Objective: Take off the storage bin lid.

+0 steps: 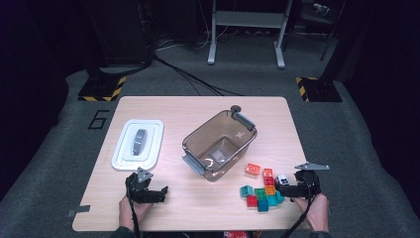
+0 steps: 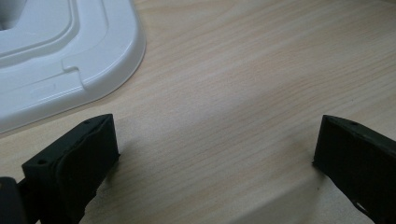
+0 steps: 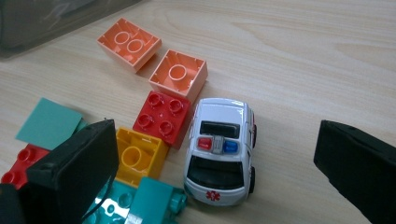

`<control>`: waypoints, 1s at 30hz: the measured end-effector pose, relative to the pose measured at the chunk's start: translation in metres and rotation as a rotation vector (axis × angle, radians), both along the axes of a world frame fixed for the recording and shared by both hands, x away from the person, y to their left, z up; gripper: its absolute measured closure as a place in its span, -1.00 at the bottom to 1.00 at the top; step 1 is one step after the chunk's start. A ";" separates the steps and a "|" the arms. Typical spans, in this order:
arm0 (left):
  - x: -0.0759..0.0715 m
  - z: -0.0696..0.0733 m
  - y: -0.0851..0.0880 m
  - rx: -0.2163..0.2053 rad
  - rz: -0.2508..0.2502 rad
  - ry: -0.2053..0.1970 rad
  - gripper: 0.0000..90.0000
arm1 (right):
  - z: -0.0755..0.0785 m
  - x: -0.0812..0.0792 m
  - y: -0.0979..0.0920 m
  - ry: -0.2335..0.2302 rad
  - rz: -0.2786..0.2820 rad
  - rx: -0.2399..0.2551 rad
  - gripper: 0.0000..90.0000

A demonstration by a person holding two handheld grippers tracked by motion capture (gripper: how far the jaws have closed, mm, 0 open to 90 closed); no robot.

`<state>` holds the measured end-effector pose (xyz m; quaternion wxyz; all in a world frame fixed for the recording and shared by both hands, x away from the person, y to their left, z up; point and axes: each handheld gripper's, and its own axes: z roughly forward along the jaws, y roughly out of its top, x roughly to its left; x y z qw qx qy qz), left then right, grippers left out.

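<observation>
Pale wood table [image 1: 198,106] on grey carpet, dark room behind. My right claw [image 3: 217,154] gapes wide, empty, straddling the toy car [image 3: 220,149] beside the bricks [image 3: 161,116]. My left claw [image 2: 217,149] spreads wide, empty, over bare wood near the white lid [image 2: 56,60].

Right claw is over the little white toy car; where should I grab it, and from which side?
Grip the toy car across its two long sides, coming straight down from above. The right claw is open and already straddles it. A red brick and a yellow brick crowd one side, so that jaw has little room.
</observation>
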<state>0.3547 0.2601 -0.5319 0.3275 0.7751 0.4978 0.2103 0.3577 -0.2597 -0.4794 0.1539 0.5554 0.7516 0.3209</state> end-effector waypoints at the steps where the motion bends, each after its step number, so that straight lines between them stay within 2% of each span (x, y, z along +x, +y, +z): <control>1: 0.000 0.000 0.000 0.000 0.000 0.000 -1.00 | -0.001 0.003 0.002 0.003 -0.006 -0.012 -0.81; 2: 0.000 0.000 0.000 0.001 0.000 0.000 -1.00 | -0.001 0.004 0.004 0.013 -0.015 -0.015 -0.72; 3: 0.000 0.000 0.000 0.001 0.000 0.000 -1.00 | -0.001 0.004 0.004 0.013 -0.015 -0.015 -0.72; 4: 0.000 0.000 0.000 0.001 0.000 0.000 -1.00 | -0.002 0.007 0.006 0.036 -0.033 -0.022 -0.56; 6: 0.000 0.000 0.000 0.000 0.000 0.000 -1.00 | -0.003 0.008 0.006 0.042 -0.038 -0.028 -0.51; 8: 0.000 0.000 0.000 0.001 0.000 0.000 -1.00 | -0.003 0.008 0.010 0.060 -0.059 -0.035 -0.30; 10: 0.000 0.000 0.000 0.001 0.000 0.000 -1.00 | -0.004 0.008 0.011 0.063 -0.056 -0.037 -0.27; 12: 0.000 0.000 0.000 0.001 0.000 0.000 -1.00 | -0.003 0.008 0.013 0.070 -0.072 -0.057 -0.15; 18: 0.000 0.000 0.000 -0.001 0.000 0.001 -1.00 | -0.005 0.008 0.015 0.085 -0.081 -0.066 -0.09; 19: 0.000 0.000 0.000 0.000 0.000 0.001 -1.00 | -0.005 0.008 0.015 0.074 -0.068 -0.077 -0.07; 24: 0.000 0.000 0.000 0.000 0.000 0.000 -1.00 | -0.009 0.007 0.018 0.078 -0.086 -0.116 0.04; 30: 0.000 0.000 0.000 0.000 0.000 0.000 -1.00 | -0.010 0.006 0.020 0.074 -0.095 -0.133 0.09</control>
